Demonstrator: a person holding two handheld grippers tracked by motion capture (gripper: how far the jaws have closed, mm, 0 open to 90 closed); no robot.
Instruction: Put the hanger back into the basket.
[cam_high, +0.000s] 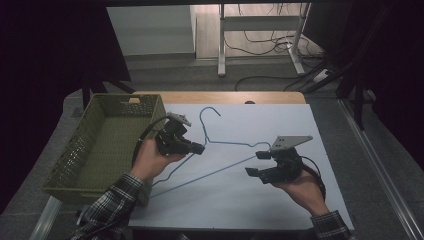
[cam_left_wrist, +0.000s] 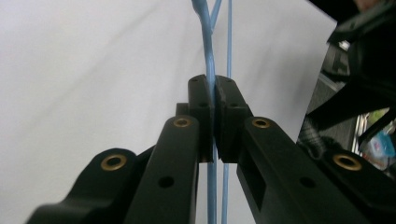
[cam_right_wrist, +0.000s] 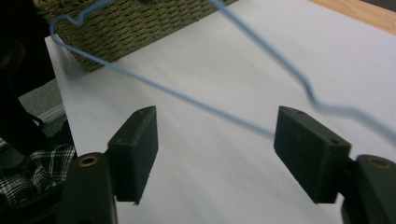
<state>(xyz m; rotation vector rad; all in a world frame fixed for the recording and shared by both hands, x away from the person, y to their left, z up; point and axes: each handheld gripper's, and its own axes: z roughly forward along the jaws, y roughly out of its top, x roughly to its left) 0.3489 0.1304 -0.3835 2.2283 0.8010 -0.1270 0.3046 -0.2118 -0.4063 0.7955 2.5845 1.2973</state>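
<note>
Hanger (cam_left_wrist: 209, 65) pinched between left jaws

light blue wire hanger (cam_high: 226, 150), olive woven basket (cam_high: 100, 145), plaid sleeves (cam_high: 112, 202).

Dim room, grey floor (cam_high: 260, 75), cables (cam_high: 260, 42)

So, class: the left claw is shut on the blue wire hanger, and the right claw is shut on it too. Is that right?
Not quite. The left claw is shut on the blue wire hanger, but the right claw is open, its jaws apart around the wire, as the right gripper view shows.
</note>
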